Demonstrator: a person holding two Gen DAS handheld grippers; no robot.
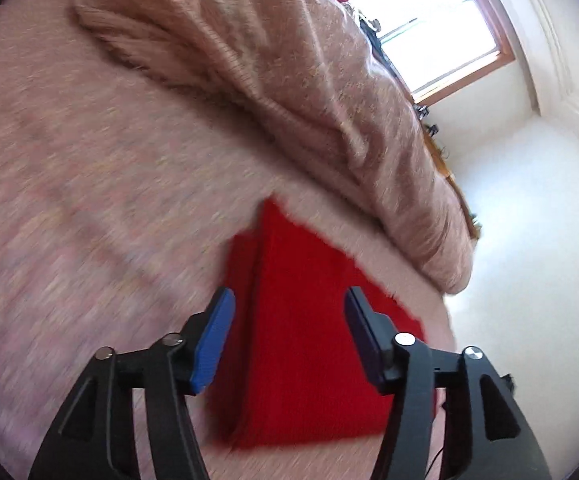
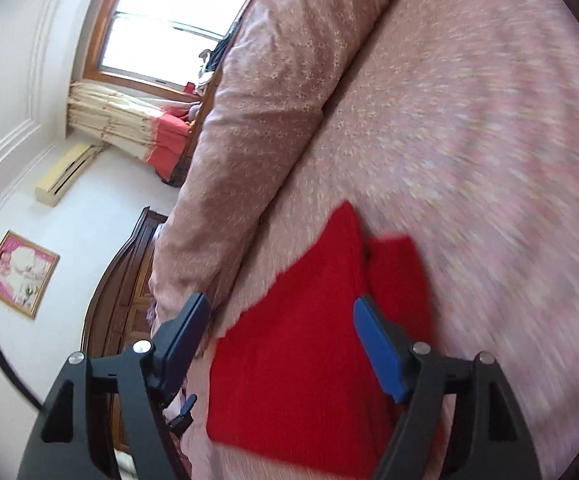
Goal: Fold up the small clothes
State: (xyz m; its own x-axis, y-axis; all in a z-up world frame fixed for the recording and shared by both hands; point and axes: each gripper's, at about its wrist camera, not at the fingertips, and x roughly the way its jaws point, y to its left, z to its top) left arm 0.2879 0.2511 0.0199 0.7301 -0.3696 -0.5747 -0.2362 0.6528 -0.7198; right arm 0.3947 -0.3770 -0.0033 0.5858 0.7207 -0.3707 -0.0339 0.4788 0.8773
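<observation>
A red knitted garment lies flat on the pink bedspread, folded into a compact shape with one layer edge showing on its left side. My left gripper is open and empty, held just above it. In the right wrist view the same red garment lies on the bedspread, with a smaller flap sticking out on its right. My right gripper is open and empty above it. Both views are blurred.
A bunched pink quilt lies along the bed behind the garment; it also shows in the right wrist view. Beyond are a wooden headboard, a window, curtains and white walls.
</observation>
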